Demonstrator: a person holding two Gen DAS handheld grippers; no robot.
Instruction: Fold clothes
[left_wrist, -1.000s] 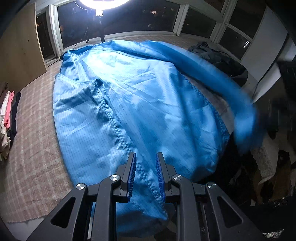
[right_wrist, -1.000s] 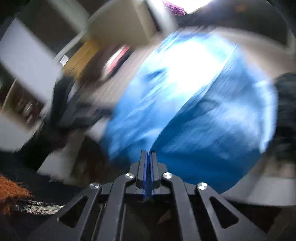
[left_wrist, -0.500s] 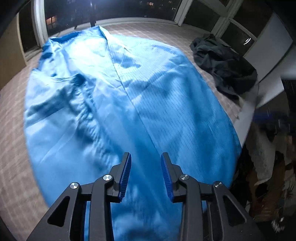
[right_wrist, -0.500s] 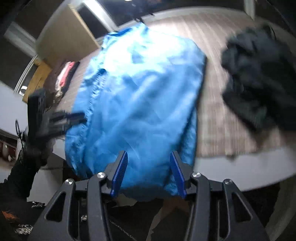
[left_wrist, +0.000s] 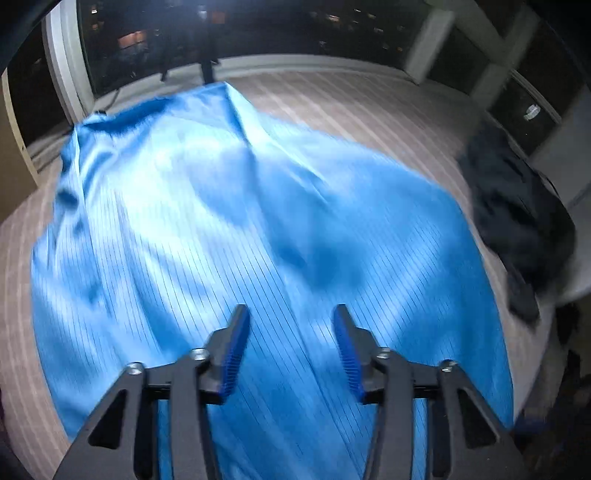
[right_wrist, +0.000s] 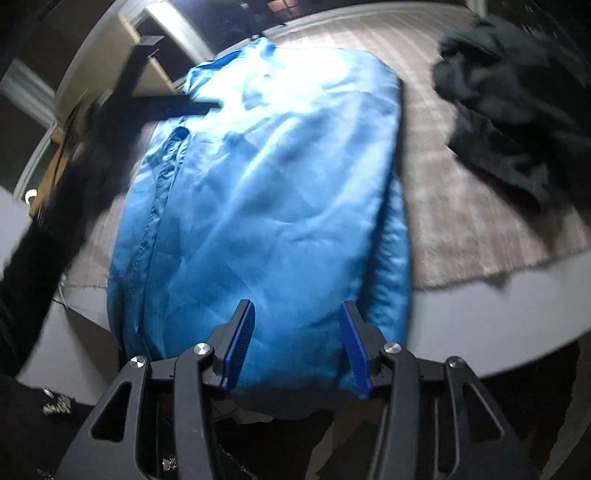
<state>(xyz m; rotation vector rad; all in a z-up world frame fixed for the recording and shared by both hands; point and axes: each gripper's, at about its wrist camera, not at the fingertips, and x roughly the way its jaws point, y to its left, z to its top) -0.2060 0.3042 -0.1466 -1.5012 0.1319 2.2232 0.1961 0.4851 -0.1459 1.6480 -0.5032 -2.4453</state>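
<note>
Jaws of the left gripper (left_wrist: 291, 321) are spreading apart above the blue garment (left_wrist: 258, 229), with cloth seen between the fingers but none pinched. The right gripper (right_wrist: 297, 317) stands spread over the near end of the same garment, its blue pads clear of the fabric and gripping nothing. From the right wrist view the left gripper shows as a dark blurred shape at the garment's far left edge, held by a person's black sleeve (right_wrist: 40, 236). The garment lies spread on a pale checked cloth (left_wrist: 369, 110) that covers a white table (right_wrist: 498, 325), its near end hanging over the edge. A heap of dark clothing (right_wrist: 509, 110) lies just beside it, too blurred to make out. Dark windows (left_wrist: 258, 33) ring the room.
</note>
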